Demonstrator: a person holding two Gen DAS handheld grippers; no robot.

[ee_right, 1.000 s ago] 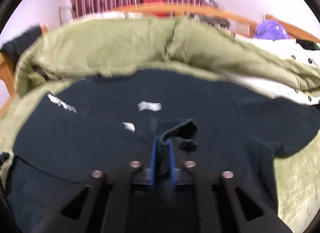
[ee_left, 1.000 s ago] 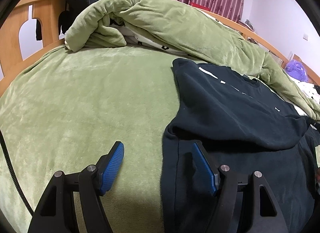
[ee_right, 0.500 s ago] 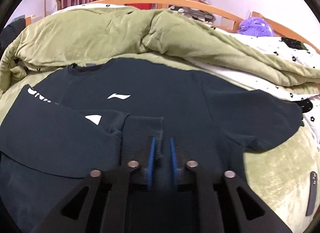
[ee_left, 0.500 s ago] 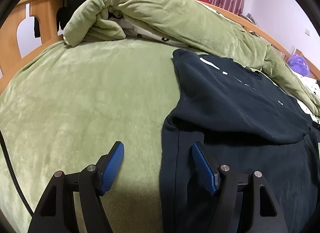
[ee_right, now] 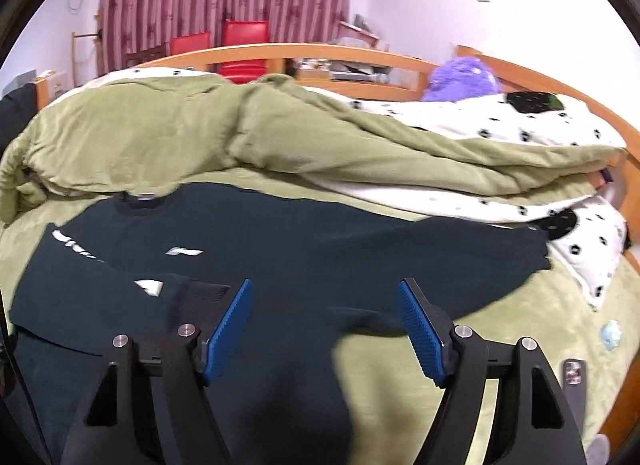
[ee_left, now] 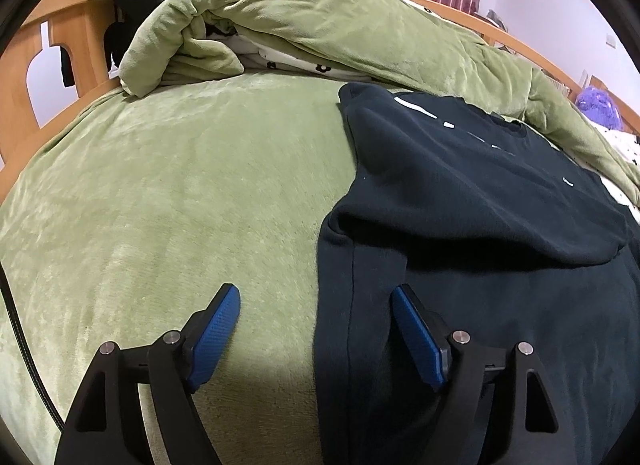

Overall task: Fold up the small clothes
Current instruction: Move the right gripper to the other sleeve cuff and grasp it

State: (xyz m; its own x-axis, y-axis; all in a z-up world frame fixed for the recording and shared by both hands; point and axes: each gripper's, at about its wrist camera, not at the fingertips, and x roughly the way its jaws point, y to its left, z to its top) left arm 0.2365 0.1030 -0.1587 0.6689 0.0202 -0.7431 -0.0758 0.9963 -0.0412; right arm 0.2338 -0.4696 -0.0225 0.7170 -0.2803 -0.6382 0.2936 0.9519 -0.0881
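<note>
Here a dark navy, soft knit sweatshirt with white printed lettering [ee_right: 248, 249] is seen spread on a green plush bed cover [ee_left: 168, 201], its left sleeve already laid across the chest, the ribbed cuff [ee_right: 200, 293] lying near the middle. The garment is judged to be light, limp and non-slippery on the plush; it will drape and crease rather than hold a shape, so it is best taken at a seam, cuff or hem, where the fabric is doubled.

The left gripper [ee_left: 316, 307] is held over the sweatshirt's folded side edge, its jaws opening wide, with only the flat-lying cloth below them and nothing pinched. The right gripper [ee_right: 324, 301] is likewise opening, raised above the body of the garment, with nothing clamped between the blue pads [ee_right: 420, 329].

The right sleeve [ee_right: 500, 261] is still extended toward a white spotted quilt [ee_right: 520, 129] and is judged the next part to be folded in. Open bed is available at the left; a rumpled green blanket [ee_left: 340, 29] crowds the collar side, and a phone [ee_right: 574, 371] lies near the right edge.
</note>
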